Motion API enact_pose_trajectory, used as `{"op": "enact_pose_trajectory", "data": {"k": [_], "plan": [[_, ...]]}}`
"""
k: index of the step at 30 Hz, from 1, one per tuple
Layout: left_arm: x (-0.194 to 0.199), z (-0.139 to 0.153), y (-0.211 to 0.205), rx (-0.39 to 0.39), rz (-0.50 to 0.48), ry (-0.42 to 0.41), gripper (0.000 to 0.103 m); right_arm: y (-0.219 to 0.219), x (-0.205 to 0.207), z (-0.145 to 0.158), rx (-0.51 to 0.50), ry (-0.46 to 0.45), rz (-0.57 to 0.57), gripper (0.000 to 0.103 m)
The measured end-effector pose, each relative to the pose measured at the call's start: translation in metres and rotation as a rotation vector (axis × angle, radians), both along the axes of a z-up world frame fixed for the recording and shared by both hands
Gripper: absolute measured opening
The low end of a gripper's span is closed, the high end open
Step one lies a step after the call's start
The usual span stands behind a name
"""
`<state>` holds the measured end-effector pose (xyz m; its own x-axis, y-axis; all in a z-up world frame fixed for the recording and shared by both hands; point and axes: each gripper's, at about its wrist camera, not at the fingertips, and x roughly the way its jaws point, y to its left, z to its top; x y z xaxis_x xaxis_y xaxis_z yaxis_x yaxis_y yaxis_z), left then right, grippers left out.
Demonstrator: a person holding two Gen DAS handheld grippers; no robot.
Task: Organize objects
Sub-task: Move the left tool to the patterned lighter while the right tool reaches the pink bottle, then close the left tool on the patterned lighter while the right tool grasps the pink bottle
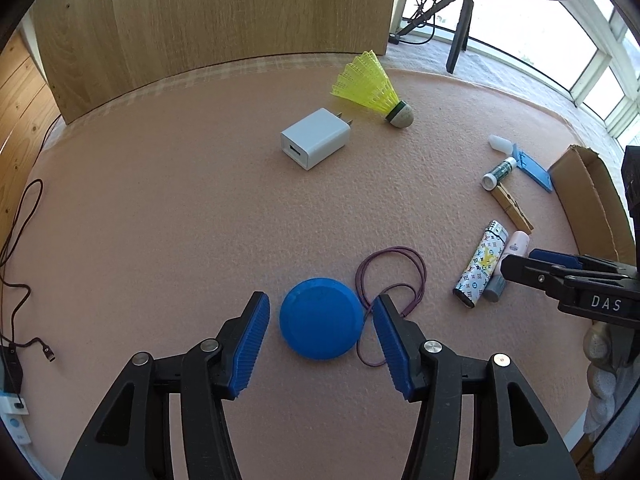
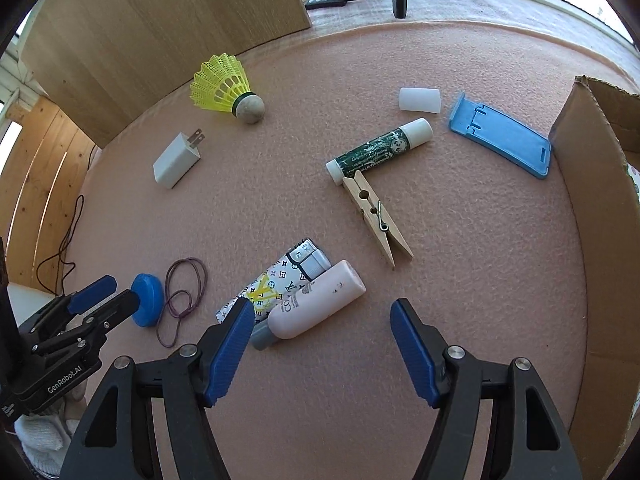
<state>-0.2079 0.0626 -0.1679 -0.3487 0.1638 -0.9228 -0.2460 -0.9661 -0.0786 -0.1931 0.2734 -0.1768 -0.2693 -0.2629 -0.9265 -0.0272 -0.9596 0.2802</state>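
Observation:
My left gripper stands open around a blue round lid on the pink mat; its pads flank the lid with a small gap on each side. A purple elastic loop lies just right of the lid. My right gripper is open above a pink tube with a grey cap, which lies against a patterned lighter. Neither gripper holds anything. From the right wrist view, the left gripper shows beside the blue lid.
A yellow shuttlecock, a white charger, a green lip balm, a wooden clothespin, a white cap and a blue phone stand lie on the mat. A cardboard box stands at the right edge. A wooden panel rises behind.

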Motion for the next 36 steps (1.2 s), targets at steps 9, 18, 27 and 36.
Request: {"op": "enact_pose_trajectory", "data": {"k": [9, 18, 27, 36], "plan": [[0.007, -0.005, 0.047, 0.001, -0.133, -0.016, 0.058, 0.004, 0.008, 0.001, 0.104, 0.024, 0.055, 0.041], [0.007, -0.016, 0.105, -0.055, -0.266, -0.012, 0.058, 0.027, 0.015, 0.001, 0.072, 0.014, 0.036, 0.04], [-0.008, -0.029, 0.135, -0.105, -0.313, -0.024, 0.057, 0.042, 0.014, 0.003, -0.031, 0.01, 0.001, 0.042], [-0.027, -0.028, 0.126, -0.053, -0.206, -0.045, 0.039, 0.033, 0.004, 0.0, -0.016, 0.006, 0.016, 0.042]]}}
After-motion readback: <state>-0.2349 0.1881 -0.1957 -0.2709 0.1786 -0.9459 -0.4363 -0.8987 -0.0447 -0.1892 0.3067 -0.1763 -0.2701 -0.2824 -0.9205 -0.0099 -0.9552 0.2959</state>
